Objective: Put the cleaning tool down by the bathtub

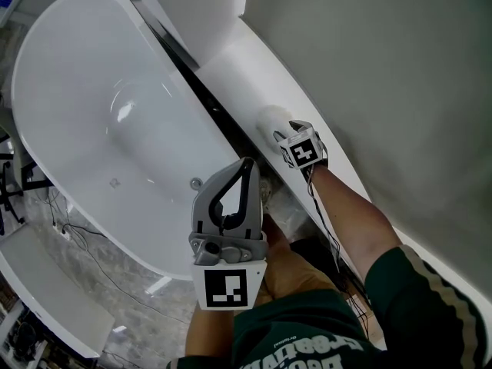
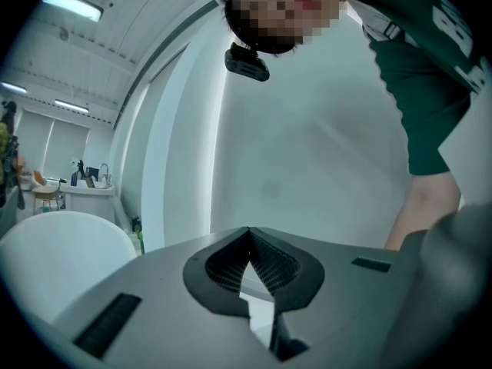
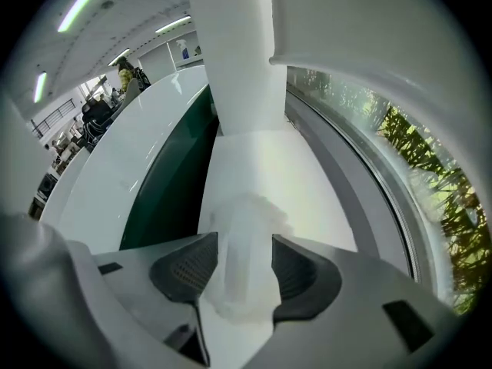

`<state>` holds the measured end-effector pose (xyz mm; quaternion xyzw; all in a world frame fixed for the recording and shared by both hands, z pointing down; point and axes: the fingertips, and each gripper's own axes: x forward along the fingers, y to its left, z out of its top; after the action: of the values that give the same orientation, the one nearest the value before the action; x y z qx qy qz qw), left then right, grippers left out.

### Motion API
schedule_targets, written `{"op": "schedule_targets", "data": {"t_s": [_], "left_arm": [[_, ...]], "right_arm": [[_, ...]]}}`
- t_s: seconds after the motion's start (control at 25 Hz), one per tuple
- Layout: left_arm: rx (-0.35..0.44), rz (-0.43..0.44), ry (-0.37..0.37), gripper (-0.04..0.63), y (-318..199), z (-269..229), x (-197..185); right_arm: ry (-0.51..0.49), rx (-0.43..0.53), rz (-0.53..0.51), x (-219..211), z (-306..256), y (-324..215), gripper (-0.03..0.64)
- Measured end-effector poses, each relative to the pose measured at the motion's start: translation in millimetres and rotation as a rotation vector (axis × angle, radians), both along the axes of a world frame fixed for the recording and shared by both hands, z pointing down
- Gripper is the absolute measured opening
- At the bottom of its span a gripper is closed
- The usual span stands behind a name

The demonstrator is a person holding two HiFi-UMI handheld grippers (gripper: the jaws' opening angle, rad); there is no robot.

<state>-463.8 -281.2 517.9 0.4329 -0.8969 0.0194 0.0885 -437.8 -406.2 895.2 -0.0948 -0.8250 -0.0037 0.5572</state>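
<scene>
A white, fluffy cleaning tool [image 1: 270, 120] lies on the white ledge [image 1: 238, 75] beside the bathtub [image 1: 23, 129]. My right gripper [image 1: 280, 133] points steeply down over it. In the right gripper view the tool [image 3: 244, 229] sits between the wide-spread jaws of that gripper [image 3: 244, 264], resting on the ledge [image 3: 269, 167], and the pads do not squeeze it. My left gripper [image 1: 247, 164] is held up near my body over the tub's near end. Seen in its own view, the left gripper [image 2: 248, 233] is shut with nothing in it.
A dark gap [image 1: 207, 98] runs between tub and ledge. A grey wall [image 1: 384, 68] rises right behind the ledge. Cables [image 1: 84, 244] trail on the marbled floor left of the tub, near a white board [image 1: 46, 290]. A white column [image 3: 231, 52] stands at the ledge's far end.
</scene>
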Motion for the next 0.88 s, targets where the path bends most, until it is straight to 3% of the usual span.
{"op": "schedule_targets", "data": {"t_s": [0.48, 0.88], "left_arm": [[0.014, 0.083, -0.080, 0.008, 1, -47, 22], [0.019, 0.179, -0.096, 0.008, 12, -91, 63]], "right_arm": [[-0.113, 0.025, -0.066, -4, -59, 17, 0.224], [-0.334, 0.032, 0.076, 0, -157, 20, 0.224]]}}
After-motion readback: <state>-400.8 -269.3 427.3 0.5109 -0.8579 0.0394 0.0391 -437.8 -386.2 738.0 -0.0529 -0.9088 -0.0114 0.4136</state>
